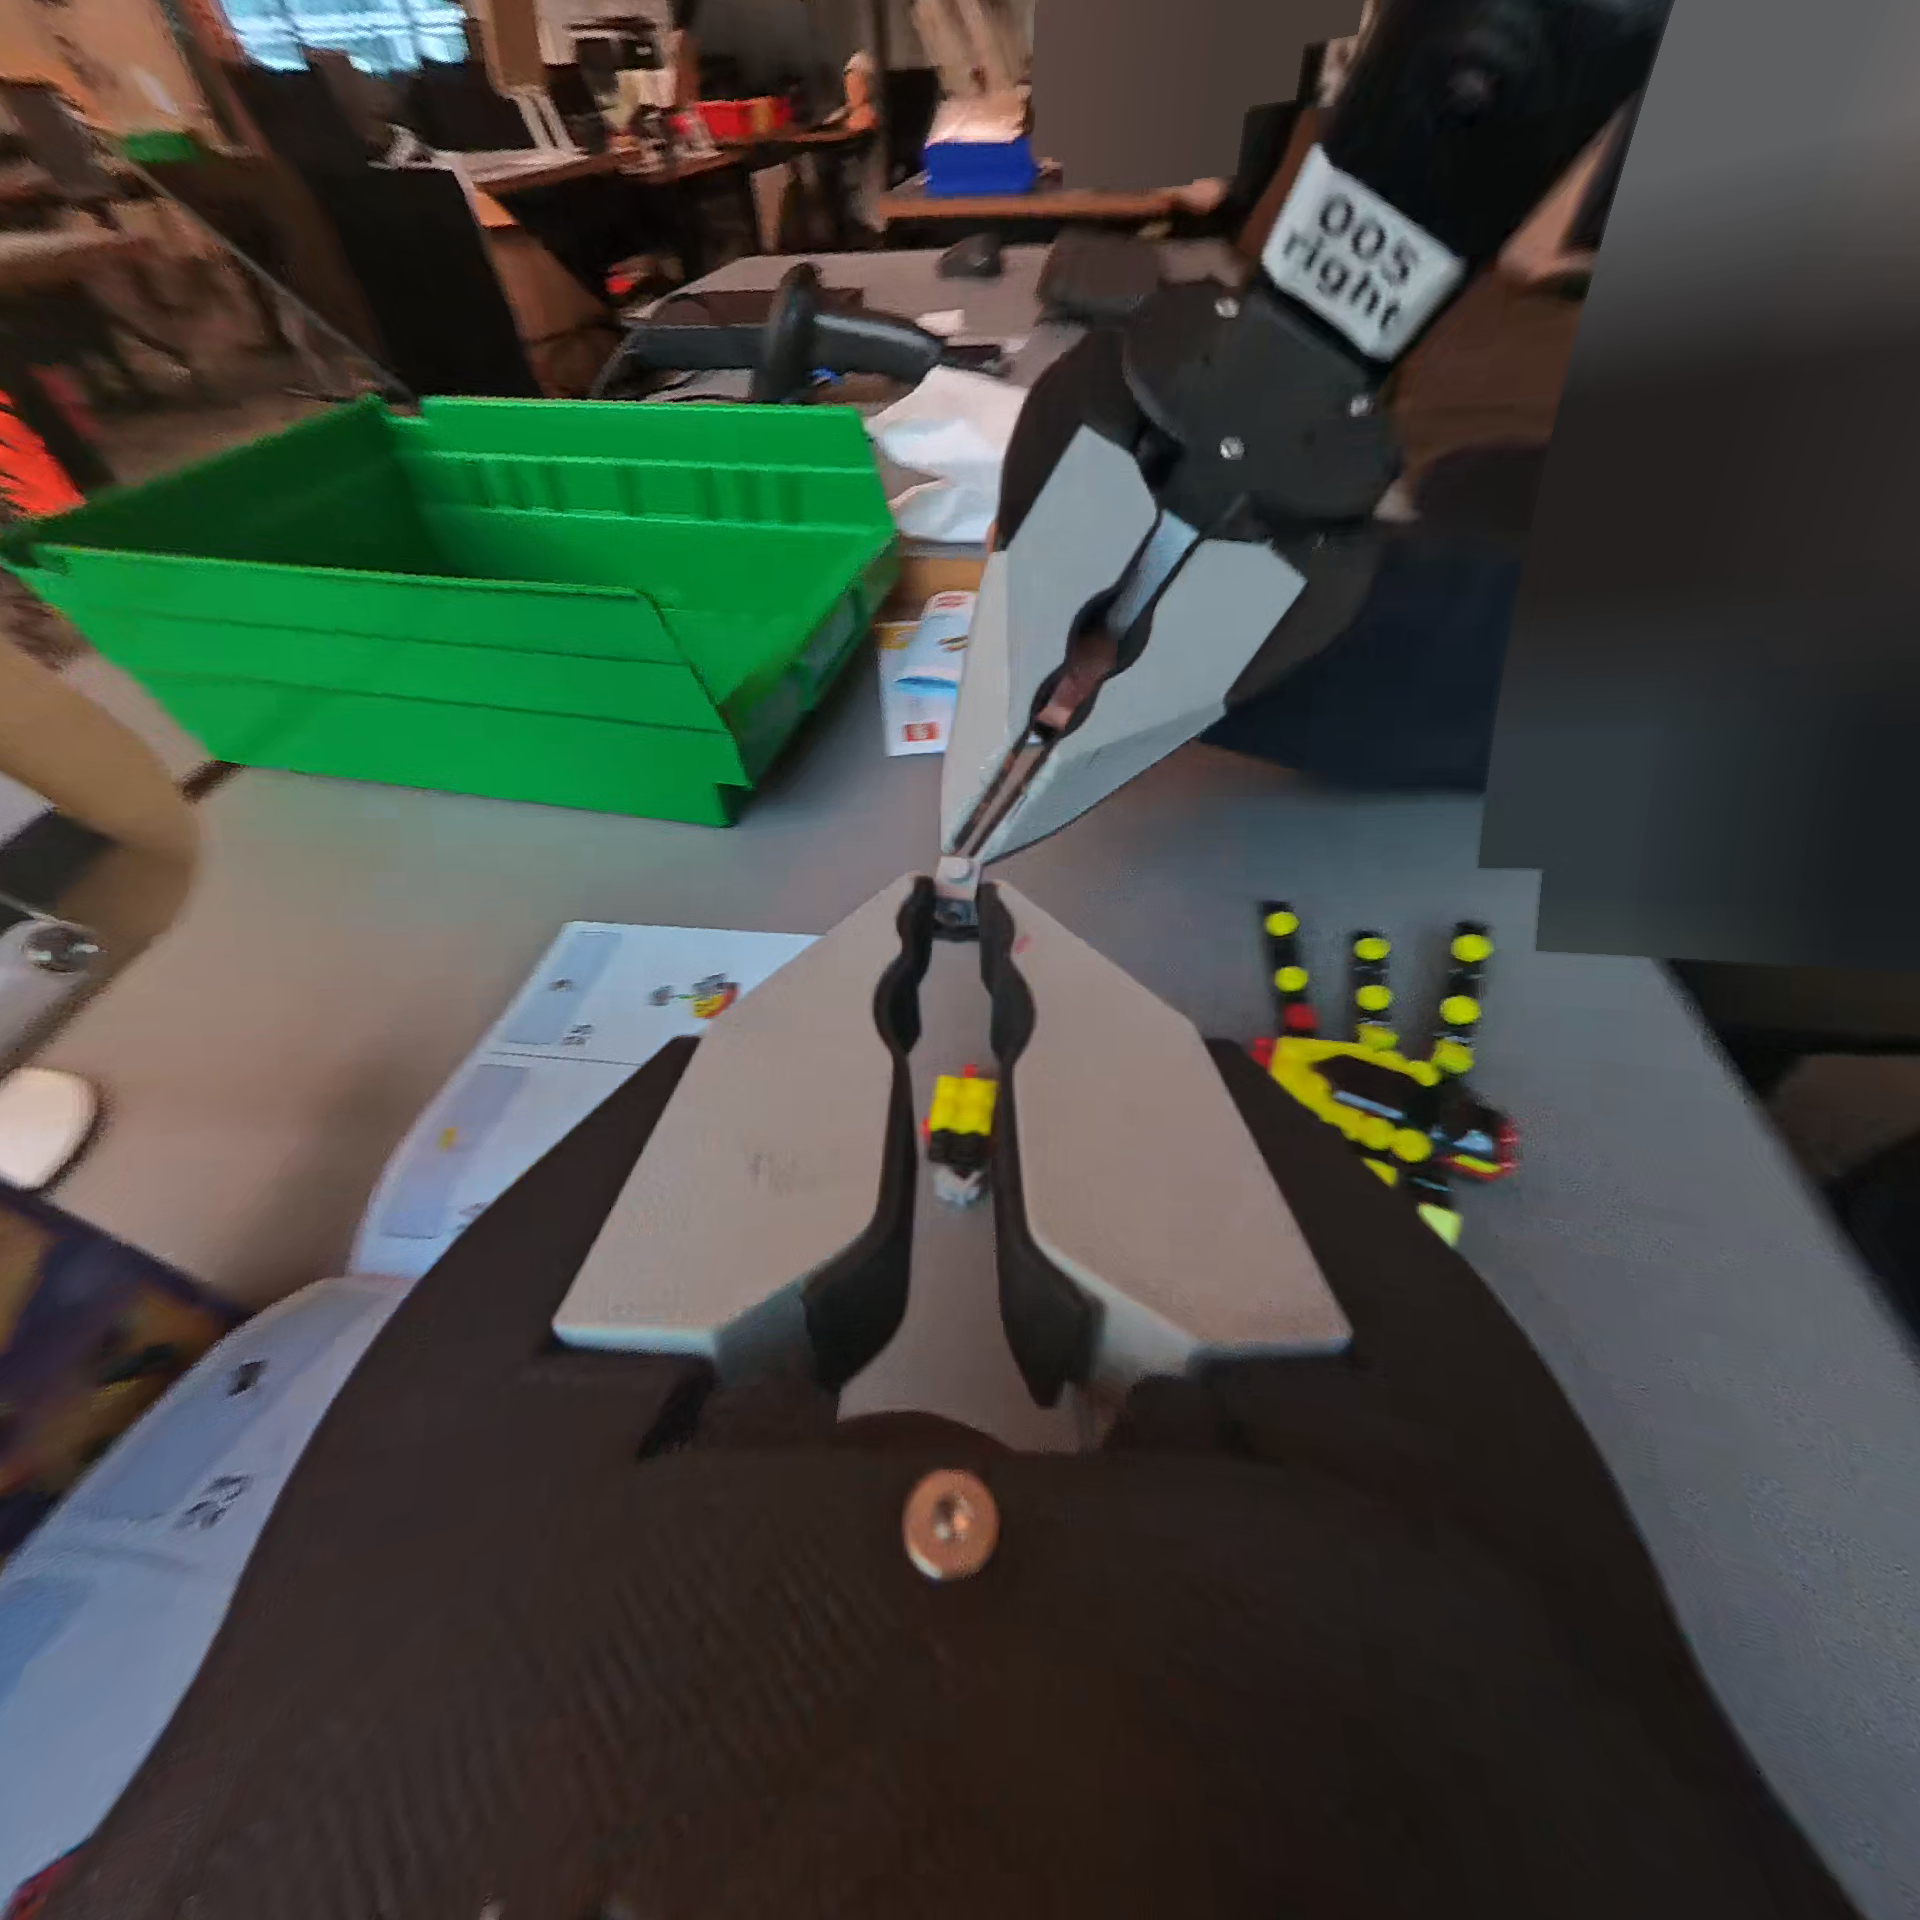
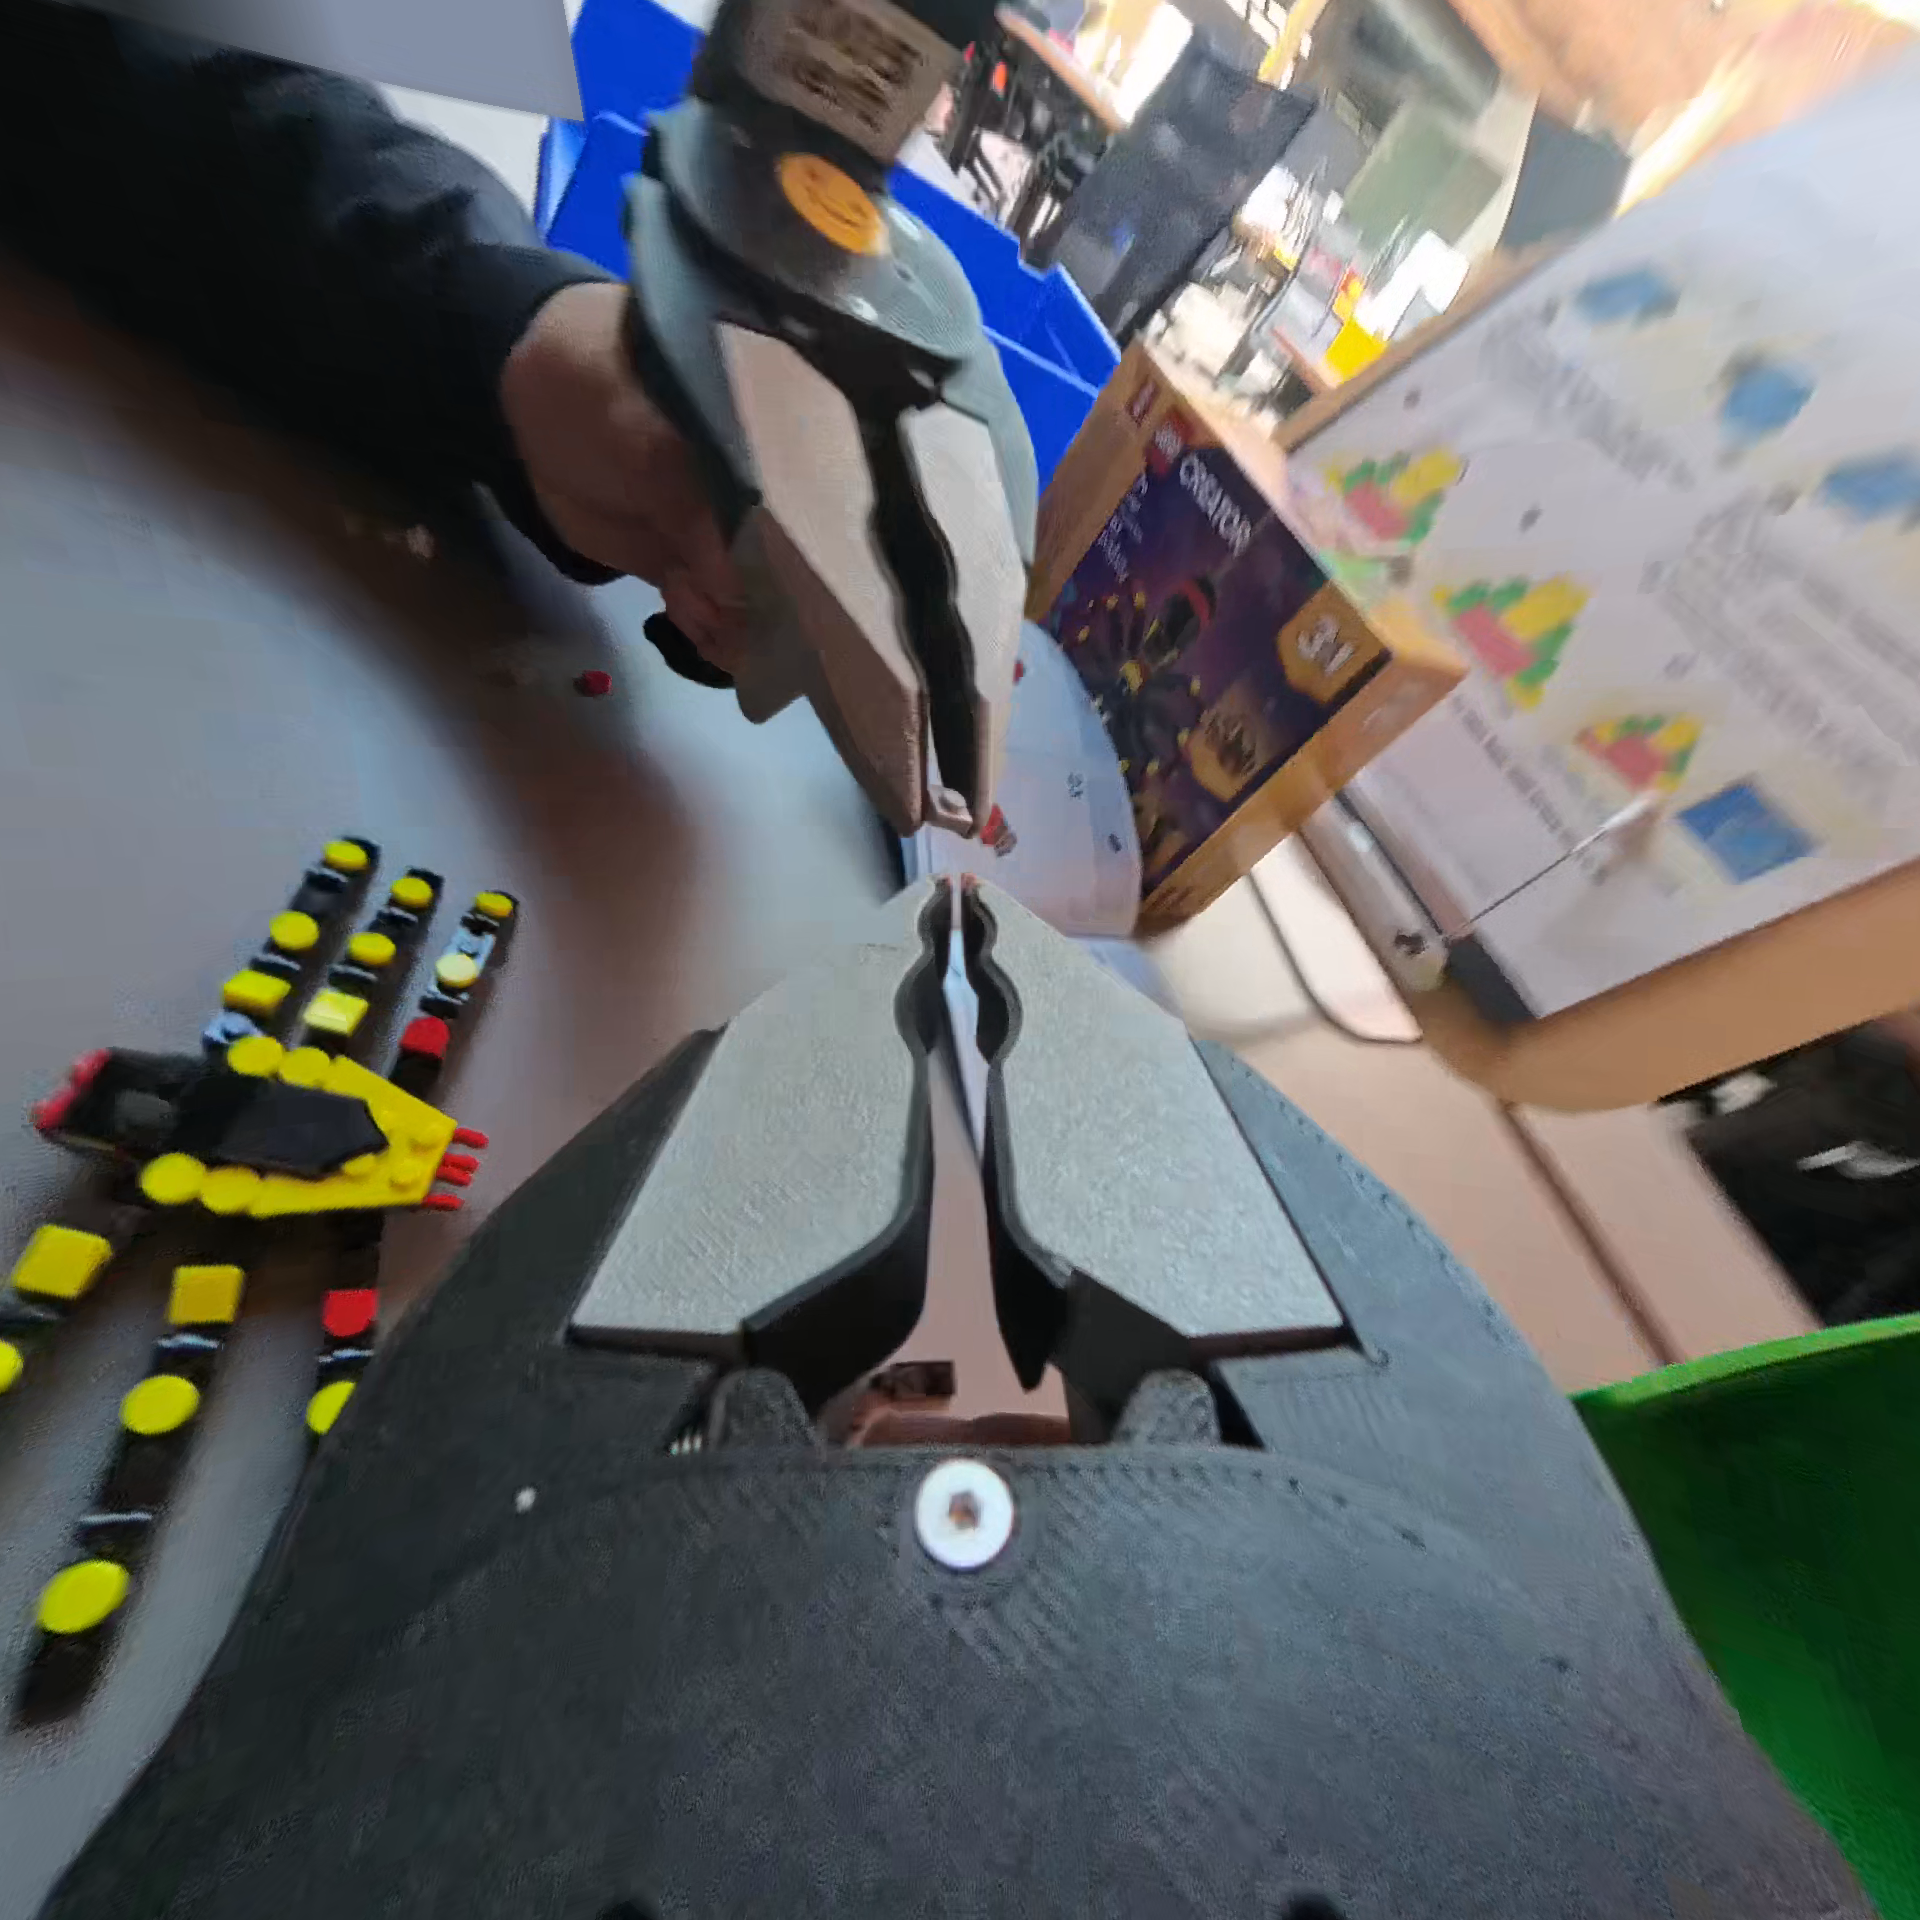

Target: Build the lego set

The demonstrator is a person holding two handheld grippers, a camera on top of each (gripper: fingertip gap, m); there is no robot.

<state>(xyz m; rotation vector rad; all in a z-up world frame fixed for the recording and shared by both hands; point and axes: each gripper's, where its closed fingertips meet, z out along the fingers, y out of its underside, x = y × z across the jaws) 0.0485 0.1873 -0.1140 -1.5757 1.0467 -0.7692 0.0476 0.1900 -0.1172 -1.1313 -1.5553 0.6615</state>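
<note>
Tip-to-tip, both hand-held grippers aloft.

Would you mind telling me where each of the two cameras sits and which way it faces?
Left wrist view: sits on the left gripper, looking along its fingers across the grey table toward the green bin; its tips pinch a small grey piece, and the right gripper meets them.
Right wrist view: sits on the right gripper, facing the set's box; the person's hand and left gripper show.
Both show: the black-and-yellow lego model, both grippers and the bin.
</note>
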